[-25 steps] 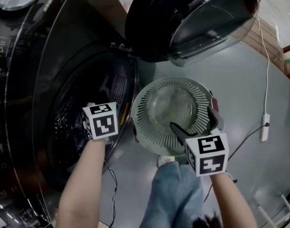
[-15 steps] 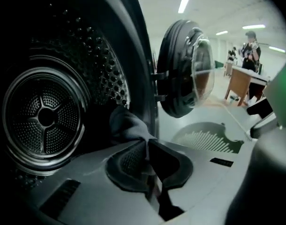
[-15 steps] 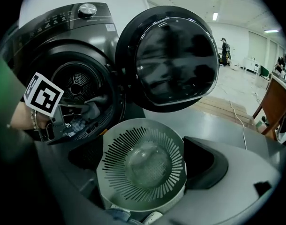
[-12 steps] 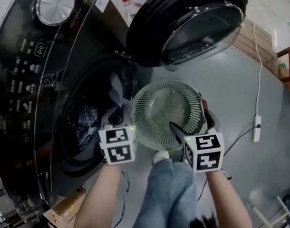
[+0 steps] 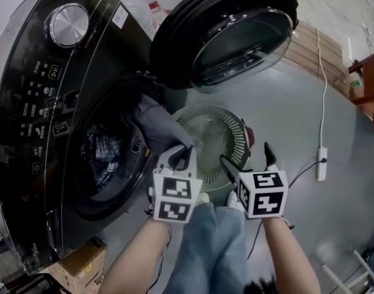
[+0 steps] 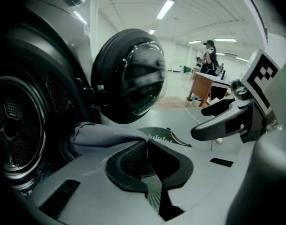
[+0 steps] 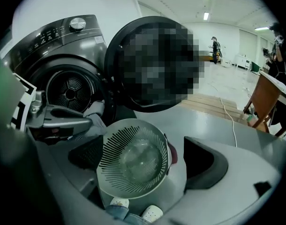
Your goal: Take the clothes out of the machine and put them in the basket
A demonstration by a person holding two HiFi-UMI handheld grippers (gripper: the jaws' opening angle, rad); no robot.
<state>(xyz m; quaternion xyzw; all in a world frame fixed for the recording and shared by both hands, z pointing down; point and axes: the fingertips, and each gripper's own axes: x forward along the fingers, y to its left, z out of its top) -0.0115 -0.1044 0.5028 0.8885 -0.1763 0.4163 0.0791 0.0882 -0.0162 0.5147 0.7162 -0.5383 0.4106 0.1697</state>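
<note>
**Gripping the grey garment (image 5: 157, 126) at the machine (image 5: 27, 109) mouth**

Left gripper (image 5: 182, 154) has its jaws pinched tight on the cloth, strung from the drum at nine o'clock towards the basket (image 5: 238, 131) at two. Right gripper (image 5: 244, 154) hangs wide apart, empty, over the rim. Risk: the trailing end may snag the drum rim (image 5: 137, 167), or flop onto the floor (image 5: 297, 109).

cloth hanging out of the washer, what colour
The cloth is plain grey; head view shows it best.
</note>
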